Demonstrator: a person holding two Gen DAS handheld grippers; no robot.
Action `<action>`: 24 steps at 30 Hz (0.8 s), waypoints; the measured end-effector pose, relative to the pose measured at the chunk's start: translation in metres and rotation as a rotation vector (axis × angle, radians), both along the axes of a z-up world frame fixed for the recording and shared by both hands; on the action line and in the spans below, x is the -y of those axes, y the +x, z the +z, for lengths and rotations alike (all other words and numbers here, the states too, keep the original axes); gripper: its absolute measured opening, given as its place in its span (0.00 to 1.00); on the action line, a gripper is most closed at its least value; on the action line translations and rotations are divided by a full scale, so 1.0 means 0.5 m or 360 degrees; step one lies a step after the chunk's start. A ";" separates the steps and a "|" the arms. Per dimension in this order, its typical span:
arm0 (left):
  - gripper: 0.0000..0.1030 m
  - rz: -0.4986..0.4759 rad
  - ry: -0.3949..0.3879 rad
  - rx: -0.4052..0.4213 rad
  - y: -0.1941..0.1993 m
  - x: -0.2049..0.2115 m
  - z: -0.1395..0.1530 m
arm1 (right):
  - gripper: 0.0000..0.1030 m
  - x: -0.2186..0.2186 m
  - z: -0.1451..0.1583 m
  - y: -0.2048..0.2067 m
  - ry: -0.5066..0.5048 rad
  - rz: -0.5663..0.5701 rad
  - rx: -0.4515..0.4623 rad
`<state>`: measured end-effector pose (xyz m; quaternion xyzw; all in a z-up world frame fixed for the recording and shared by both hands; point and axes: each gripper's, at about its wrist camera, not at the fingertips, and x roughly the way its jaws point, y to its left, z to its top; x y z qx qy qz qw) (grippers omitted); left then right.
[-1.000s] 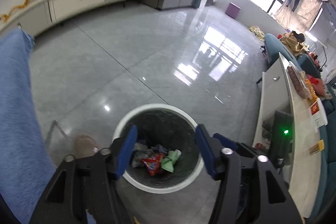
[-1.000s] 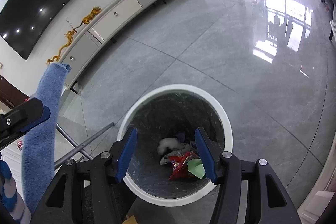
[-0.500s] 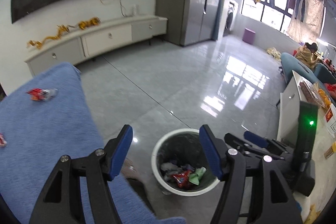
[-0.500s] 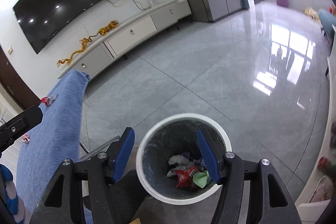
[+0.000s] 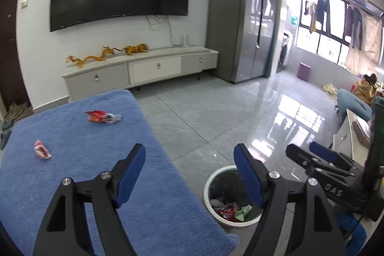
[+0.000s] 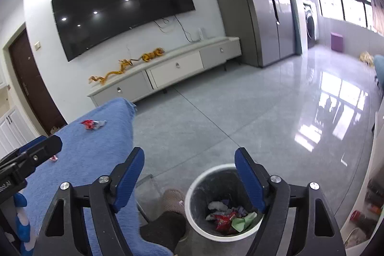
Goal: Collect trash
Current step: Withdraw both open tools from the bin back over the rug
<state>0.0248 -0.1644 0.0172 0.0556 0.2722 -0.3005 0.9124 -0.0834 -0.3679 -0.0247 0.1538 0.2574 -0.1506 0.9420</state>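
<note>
Both hand-held grippers, left [image 5: 189,174] and right [image 6: 189,175], are spreading, nothing between them. Two wrappers, red [image 5: 102,116] and pink [image 5: 42,152], lie on the blue worktop [image 5: 84,160]. Right finger partly hides bin [image 6: 199,186] contents.

Blue-covered table [image 5: 79,174]: two wrappers [image 5: 103,116]; floor: bin [image 5: 207,186].

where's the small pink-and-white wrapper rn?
Small pink-and-white wrapper lies on the blue cloth, left in the left wrist view, nearer the camera than the red-and-silver wrapper.
</note>
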 end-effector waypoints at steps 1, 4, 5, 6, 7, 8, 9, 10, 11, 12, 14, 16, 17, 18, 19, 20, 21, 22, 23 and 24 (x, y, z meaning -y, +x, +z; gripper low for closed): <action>0.73 0.0022 -0.0010 0.0015 -0.004 -0.017 0.007 | 0.77 -0.008 0.006 -0.003 -0.0014 0.0009 0.0011; 0.73 0.0083 -0.0037 0.0058 -0.014 -0.059 0.028 | 0.79 -0.047 0.034 -0.006 -0.0065 0.0055 0.0054; 0.73 0.0099 -0.0047 0.0071 -0.017 -0.070 0.035 | 0.81 -0.057 0.040 -0.010 -0.0078 0.0067 0.0065; 0.73 0.0114 -0.0054 0.0085 -0.023 -0.079 0.040 | 0.82 -0.072 0.049 -0.013 -0.0098 0.0085 0.0083; 0.73 0.0133 -0.0064 0.0104 -0.027 -0.092 0.049 | 0.83 -0.084 0.056 -0.015 -0.0115 0.0099 0.0097; 0.73 0.0153 -0.0073 0.0123 -0.033 -0.105 0.056 | 0.84 -0.093 0.063 -0.016 -0.0129 0.0110 0.0108; 0.73 0.0169 -0.0082 0.0136 -0.037 -0.117 0.060 | 0.86 -0.103 0.067 -0.020 -0.0144 0.0121 0.0119; 0.74 0.0186 -0.0091 0.0147 -0.040 -0.129 0.064 | 0.87 -0.114 0.075 -0.022 -0.0162 0.0134 0.0135; 0.74 0.0203 -0.0103 0.0157 -0.044 -0.139 0.068 | 0.88 -0.122 0.081 -0.024 -0.0172 0.0141 0.0146; 0.75 0.0218 -0.0112 0.0161 -0.047 -0.148 0.071 | 0.89 -0.130 0.087 -0.028 -0.0183 0.0150 0.0160; 0.76 0.0247 -0.0129 0.0176 -0.056 -0.165 0.078 | 0.90 -0.147 0.098 -0.037 -0.0209 0.0166 0.0186; 0.77 0.0269 -0.0141 0.0197 -0.068 -0.179 0.084 | 0.92 -0.160 0.106 -0.042 -0.0232 0.0181 0.0207; 0.78 0.0278 -0.0148 0.0209 -0.076 -0.185 0.087 | 0.93 -0.166 0.108 -0.047 -0.0239 0.0185 0.0214; 0.80 0.0286 -0.0154 0.0221 -0.082 -0.191 0.090 | 0.94 -0.171 0.111 -0.052 -0.0247 0.0191 0.0224; 0.81 0.0297 -0.0159 0.0236 -0.088 -0.197 0.093 | 0.94 -0.176 0.114 -0.056 -0.0256 0.0197 0.0232; 0.82 0.0307 -0.0165 0.0253 -0.096 -0.205 0.096 | 0.95 -0.181 0.117 -0.060 -0.0265 0.0203 0.0241; 0.83 0.0317 -0.0172 0.0269 -0.103 -0.211 0.100 | 0.95 -0.183 0.117 -0.063 -0.0270 0.0208 0.0247; 0.84 0.0326 -0.0176 0.0280 -0.107 -0.217 0.102 | 0.96 -0.189 0.121 -0.065 -0.0279 0.0215 0.0258; 0.85 0.0334 -0.0179 0.0288 -0.111 -0.221 0.103 | 0.96 -0.193 0.122 -0.068 -0.0284 0.0219 0.0266; 0.85 0.0343 -0.0182 0.0294 -0.115 -0.227 0.104 | 0.97 -0.197 0.124 -0.071 -0.0291 0.0223 0.0275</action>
